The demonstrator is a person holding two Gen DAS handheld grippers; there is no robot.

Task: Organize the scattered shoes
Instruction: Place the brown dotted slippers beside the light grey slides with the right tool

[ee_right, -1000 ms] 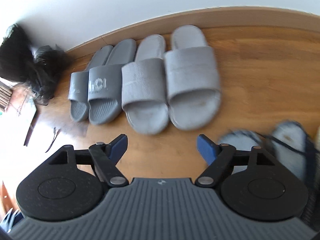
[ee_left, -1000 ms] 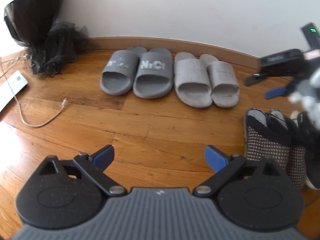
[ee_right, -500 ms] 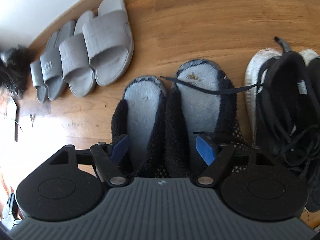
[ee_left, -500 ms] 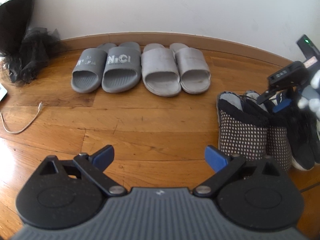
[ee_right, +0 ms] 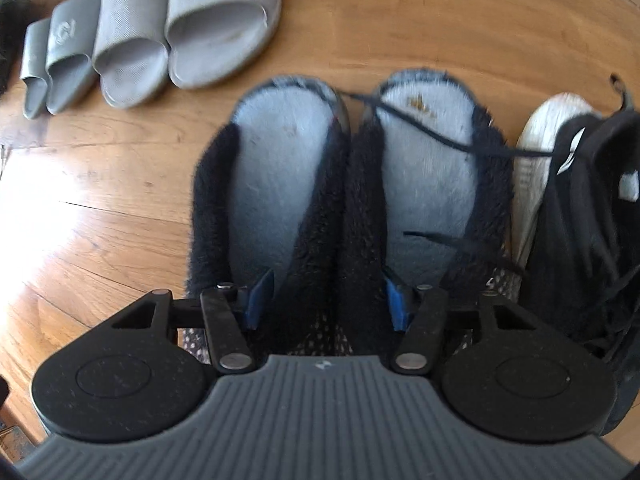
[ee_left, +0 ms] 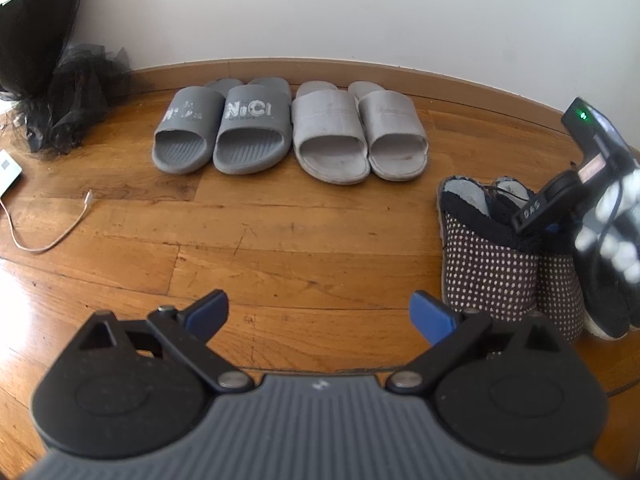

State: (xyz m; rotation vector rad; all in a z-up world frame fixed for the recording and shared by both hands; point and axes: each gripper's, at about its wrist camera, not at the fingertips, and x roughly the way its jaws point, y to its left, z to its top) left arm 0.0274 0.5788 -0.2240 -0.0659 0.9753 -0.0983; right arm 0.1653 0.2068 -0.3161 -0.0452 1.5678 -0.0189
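Right gripper (ee_right: 325, 298): points straight down over the pair of fuzzy slippers (ee_right: 344, 200); its jaws are closing, one blue pad inside each slipper, with the two touching inner fleece walls between them. The pads look pressed into the fleece, so it is gripping both slippers by their inner walls.
Left gripper (ee_left: 318, 314): jaws spread wide with nothing between them, hovering above bare wooden floor (ee_left: 280, 240) and tilted down toward it.
Fuzzy slippers: black fleece collars, pale grey insoles, dotted dark uppers (ee_left: 488, 276); they stand side by side and touching, well out from the wall and off to the right of the slide row.
Black sneaker (ee_right: 588, 216): just beside the right slipper, white sole edge visible; one of its black laces (ee_right: 424, 128) lies across the right slipper's insole.
Light grey slides (ee_left: 356, 132): a pair side by side, heels toward the baseboard (ee_left: 320, 66).
Dark grey slides (ee_left: 224, 128): a pair with white lettering on the straps, touching the light grey pair on the left, in the same row along the wall.
Black mesh bundle (ee_left: 60, 92): in the far-left corner against the wall.
White cable (ee_left: 52, 240): looped on the floor at left, near a white flat device (ee_left: 8, 168).
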